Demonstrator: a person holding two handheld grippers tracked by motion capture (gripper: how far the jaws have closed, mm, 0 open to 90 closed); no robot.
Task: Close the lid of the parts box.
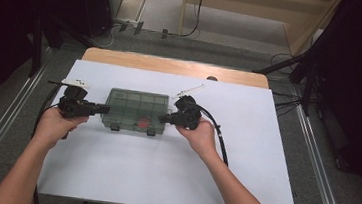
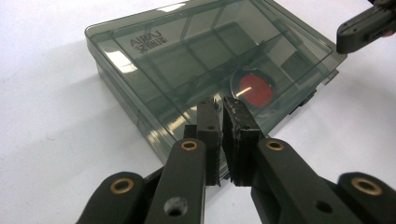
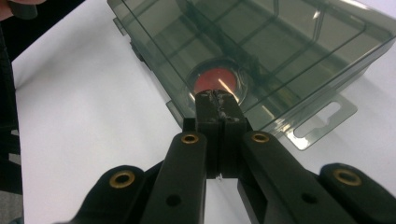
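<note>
The red disc (image 2: 255, 88) inside the smoky box (image 2: 154, 60) looks blurred.

A: Where does the box (image 1: 135, 109) sit?
B: On the sheet (image 1: 163, 165) covering the table (image 1: 172, 65), toward its far half. The left gripper (image 1: 102, 108) is at the box's left end, the right gripper (image 1: 164, 118) at its right end.
A: Anything inside?
B: A round disc (image 1: 143, 123), in a near compartment right of centre
</note>
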